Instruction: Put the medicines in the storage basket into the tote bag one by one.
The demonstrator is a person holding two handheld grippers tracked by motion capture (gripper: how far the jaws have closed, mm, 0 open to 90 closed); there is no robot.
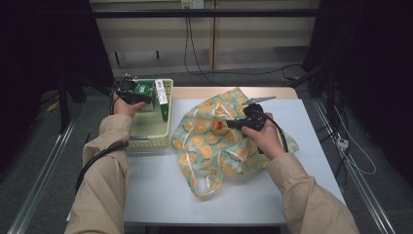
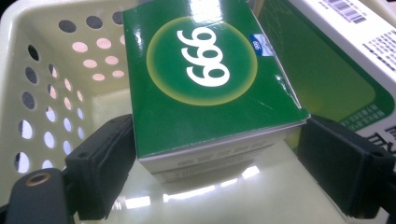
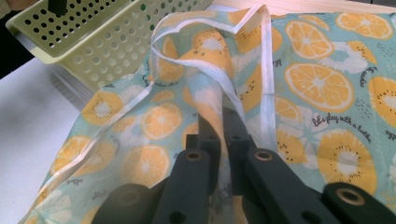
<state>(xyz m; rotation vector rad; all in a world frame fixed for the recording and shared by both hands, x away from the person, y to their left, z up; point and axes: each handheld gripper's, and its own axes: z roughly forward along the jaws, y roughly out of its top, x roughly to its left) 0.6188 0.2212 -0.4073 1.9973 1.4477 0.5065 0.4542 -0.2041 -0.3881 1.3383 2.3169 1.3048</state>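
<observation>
You pinched the bag (image 3: 299,79) shut-jawed with your right gripper (image 3: 223,140) to hold it open, while your left gripper (image 2: 215,154) straddled the box (image 2: 205,84), jaws wide and barely touching, in the basket (image 2: 28,28).

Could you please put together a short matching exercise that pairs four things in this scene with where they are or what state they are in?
Things:
1. green box
2. basket
3. fruit-print bag
4. right gripper

Places or states:
A. spread on the white table, patterned with orange slices
B. between the jaws of the left gripper
C. pale yellow, with perforated walls
D. shut on a fold of the bag

Pairs: 1-B, 2-C, 3-A, 4-D
</observation>
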